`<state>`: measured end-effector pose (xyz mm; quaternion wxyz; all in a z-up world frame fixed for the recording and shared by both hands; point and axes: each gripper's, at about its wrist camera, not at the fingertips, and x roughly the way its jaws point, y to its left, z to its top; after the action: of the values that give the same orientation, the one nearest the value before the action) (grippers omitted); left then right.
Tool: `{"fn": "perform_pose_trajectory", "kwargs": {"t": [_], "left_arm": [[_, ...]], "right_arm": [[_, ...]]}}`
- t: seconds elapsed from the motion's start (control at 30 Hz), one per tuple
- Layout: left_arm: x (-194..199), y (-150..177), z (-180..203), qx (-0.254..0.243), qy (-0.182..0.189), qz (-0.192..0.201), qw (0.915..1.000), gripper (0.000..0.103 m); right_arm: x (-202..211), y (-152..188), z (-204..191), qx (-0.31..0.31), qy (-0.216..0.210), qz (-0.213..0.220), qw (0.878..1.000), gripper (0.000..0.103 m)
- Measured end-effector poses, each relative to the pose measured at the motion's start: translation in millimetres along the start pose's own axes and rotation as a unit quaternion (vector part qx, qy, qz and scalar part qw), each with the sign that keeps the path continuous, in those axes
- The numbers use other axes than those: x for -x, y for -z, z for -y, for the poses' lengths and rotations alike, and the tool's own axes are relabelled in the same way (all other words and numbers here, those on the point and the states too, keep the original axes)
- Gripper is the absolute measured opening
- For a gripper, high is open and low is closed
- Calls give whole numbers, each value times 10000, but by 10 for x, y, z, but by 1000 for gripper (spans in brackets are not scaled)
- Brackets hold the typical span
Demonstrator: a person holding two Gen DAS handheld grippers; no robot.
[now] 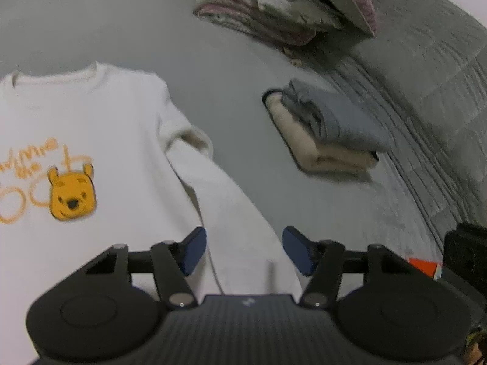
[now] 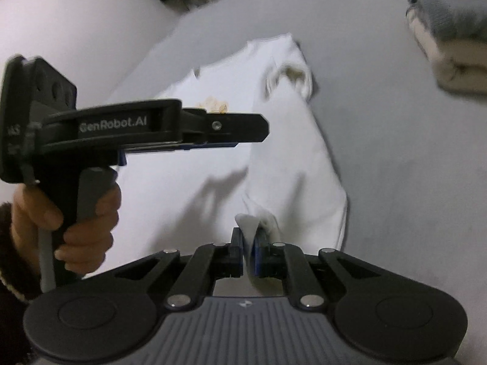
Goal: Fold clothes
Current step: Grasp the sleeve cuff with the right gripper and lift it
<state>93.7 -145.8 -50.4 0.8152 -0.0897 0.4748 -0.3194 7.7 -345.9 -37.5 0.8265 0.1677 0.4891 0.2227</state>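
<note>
Left wrist view. White sweatshirt (image 1: 91,152) with a yellow bear print, laid front up on the grey bed cover (image 1: 228,76); one long sleeve (image 1: 231,213) is seen lying down along the body, its cuff end hidden under the gripper. Left gripper (image 1: 243,251): jaws stood wide apart, nothing held between them, hung over the sleeve; contact with the cloth cannot be told. Folded stack (image 1: 328,130), grey on cream, set well apart to the right; a rumpled patterned heap (image 1: 286,3) lies beyond it.

Right wrist view. Right gripper (image 2: 249,252): jaws closed narrow on a pinch of white cloth, judged the hem or side edge of the sweatshirt (image 2: 289,158). The left gripper is seen side-on above the garment, carried in a hand (image 2: 76,222). The step is judged a side fold; the pinched edge is best drawn over evenly with the cloth kept taut, the open gripper being used to pin or take the matching edge so the fold line runs straight
</note>
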Motion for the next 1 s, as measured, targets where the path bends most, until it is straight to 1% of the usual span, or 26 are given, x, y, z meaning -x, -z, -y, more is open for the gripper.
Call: {"fn": "perform_pose_trajectory", "kwargs": {"t": [0.1, 0.17, 0.2, 0.23, 0.27, 0.3, 0.33, 0.37, 0.43, 0.47, 0.57, 0.63, 0.7, 0.73, 0.77, 0.8, 0.83, 0.87, 0.93, 1.0], "left_arm": [[-113, 58, 7, 13, -49, -192, 9998, 51], [-178, 93, -30, 48, -170, -296, 9994, 46], [-191, 107, -52, 69, -186, -308, 9993, 44], [-192, 121, -76, 89, -188, -307, 9993, 43], [-184, 130, -94, 98, -181, -304, 9993, 42], [-176, 136, -109, 95, -171, -306, 9993, 42], [-167, 142, -124, 89, -160, -311, 9993, 41], [-161, 148, -136, 86, -154, -313, 9994, 41], [-150, 159, -155, 94, -131, -312, 9994, 41], [-147, 162, -160, 98, -124, -308, 9994, 40], [-138, 179, -175, 101, -111, -293, 9995, 40], [-134, 184, -168, 91, -116, -286, 9995, 40], [-133, 190, -161, 75, -126, -283, 9995, 40], [-134, 191, -158, 68, -131, -281, 9995, 40], [-136, 189, -156, 71, -135, -282, 9995, 40], [-137, 182, -156, 92, -136, -290, 9994, 40], [-137, 172, -156, 119, -135, -300, 9994, 40], [-130, 160, -158, 153, -131, -306, 9993, 41], [-90, 122, -171, 219, -140, -278, 9993, 41], [-39, 48, -193, 277, -144, -185, 9993, 42]], "right_arm": [[-112, -41, 9, 4, 32, -118, 9999, 11], [-112, -66, -1, 31, 15, -118, 9999, 17], [-76, -76, 21, -7, 29, -50, 10000, 19], [-28, -87, 54, -66, 55, 46, 10000, 24], [19, -97, 87, -125, 81, 141, 9998, 31], [67, -108, 120, -184, 107, 237, 9995, 35], [114, -119, 152, -243, 132, 332, 9991, 42], [162, -129, 185, -302, 158, 428, 9985, 45], [244, -146, 294, -566, 269, 543, 9966, 45], [226, -153, 346, -686, 336, 534, 9956, 45], [88, -173, 449, -927, 507, 367, 9937, 45], [-39, -150, 438, -897, 601, 256, 9938, 45], [-135, -155, 373, -793, 650, 339, 9942, 47], [-180, -161, 338, -742, 669, 388, 9942, 44], [-226, -166, 303, -691, 688, 438, 9943, 34], [-223, -157, 283, -614, 751, 458, 9942, 29], [-200, -142, 270, -527, 833, 467, 9940, 19], [-178, -127, 257, -439, 914, 476, 9937, 16], [-128, -143, 230, -375, 1018, 604, 9923, 14], [12, -137, 159, -157, 1469, 850, 9854, 13]]}}
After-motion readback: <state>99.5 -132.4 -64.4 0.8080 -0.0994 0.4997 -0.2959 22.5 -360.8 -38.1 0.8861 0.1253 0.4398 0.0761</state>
